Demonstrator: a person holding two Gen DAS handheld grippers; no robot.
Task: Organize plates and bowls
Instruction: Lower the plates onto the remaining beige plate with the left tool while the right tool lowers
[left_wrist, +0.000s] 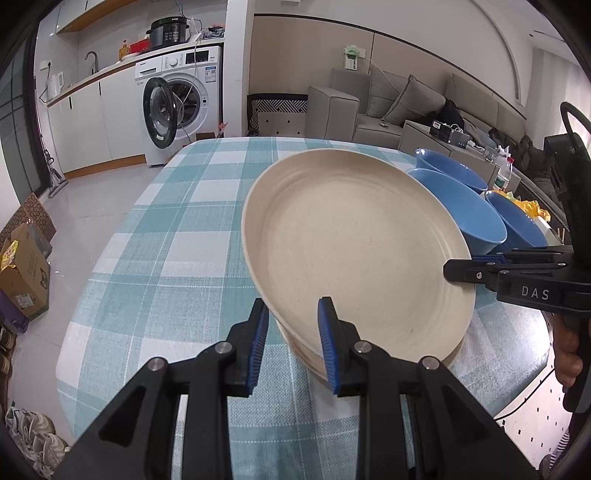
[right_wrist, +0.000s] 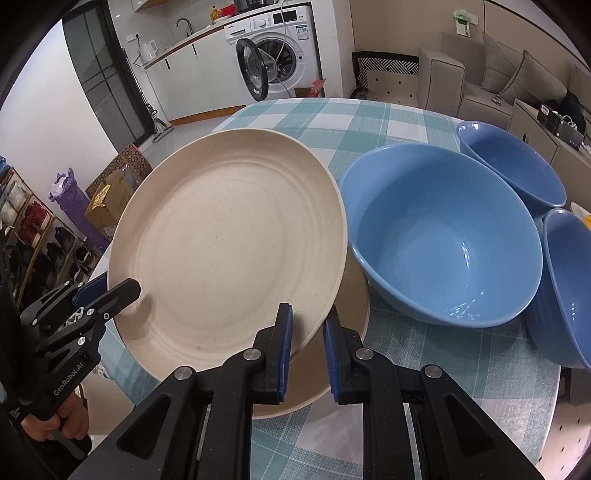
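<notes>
A cream plate (left_wrist: 354, 251) is held tilted over the checked table, above another cream plate (right_wrist: 332, 373) that lies under it. My left gripper (left_wrist: 293, 343) straddles the near rim of the tilted plate, its blue pads on either side. My right gripper (right_wrist: 307, 350) straddles the opposite rim the same way; it shows at the right in the left wrist view (left_wrist: 480, 275). Three blue bowls stand to the right: a large near one (right_wrist: 443, 236), one behind (right_wrist: 513, 166) and one at the far right (right_wrist: 569, 288).
The table carries a teal and white checked cloth (left_wrist: 177, 236). A washing machine (left_wrist: 181, 99) with its door open and white cabinets stand beyond the table. A grey sofa (left_wrist: 388, 103) is at the back right. Cardboard boxes (left_wrist: 26, 266) and shoes lie on the floor at left.
</notes>
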